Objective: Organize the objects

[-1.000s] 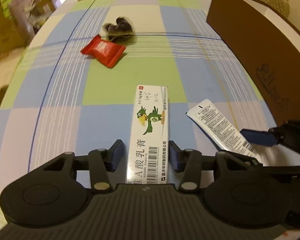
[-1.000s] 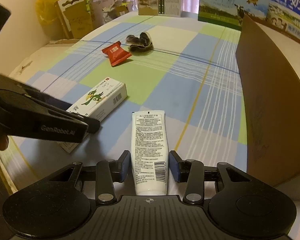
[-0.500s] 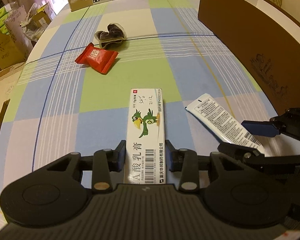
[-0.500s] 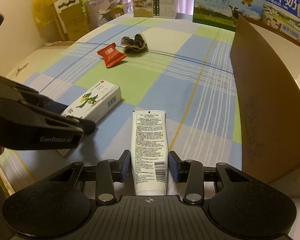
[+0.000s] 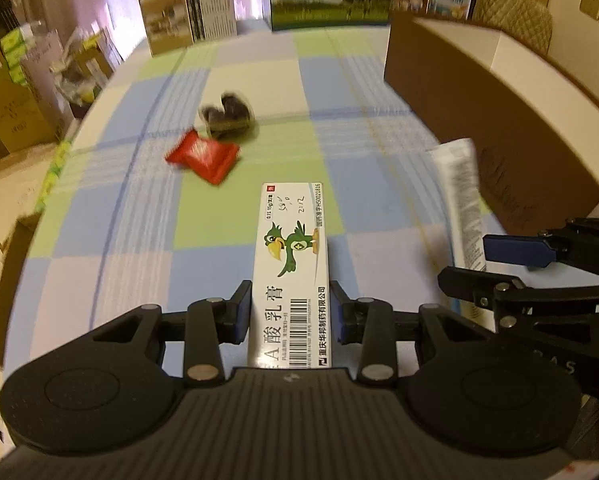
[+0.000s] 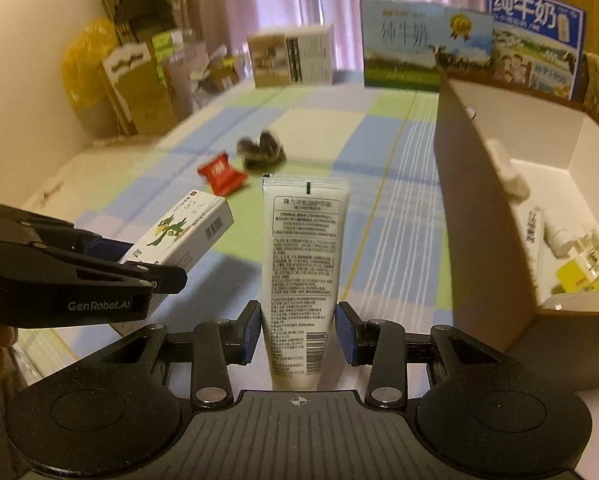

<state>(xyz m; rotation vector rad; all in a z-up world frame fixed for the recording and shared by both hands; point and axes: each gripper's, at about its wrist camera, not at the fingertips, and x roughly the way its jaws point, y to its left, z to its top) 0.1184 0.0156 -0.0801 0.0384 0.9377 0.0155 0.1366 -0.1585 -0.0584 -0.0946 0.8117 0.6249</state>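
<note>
In the left wrist view, the left claw [image 5: 290, 312] grips the ointment box [image 5: 291, 276] at bottom centre, lifted over the checked desk [image 5: 139, 240]; the red packet [image 5: 204, 156] lies upper left. In the right wrist view, the right claw [image 6: 298, 330] clamps the white tube [image 6: 301, 264], centre frame. The cardboard box [image 6: 479, 216] sits at right; clear its wall before releasing.

ointment box [image 5: 290, 276] left of tube [image 6: 301, 264]; candy packet [image 5: 204, 156] beyond, dark wrapper [image 5: 228, 115] behind it; carton [image 6: 539, 216] right
</note>
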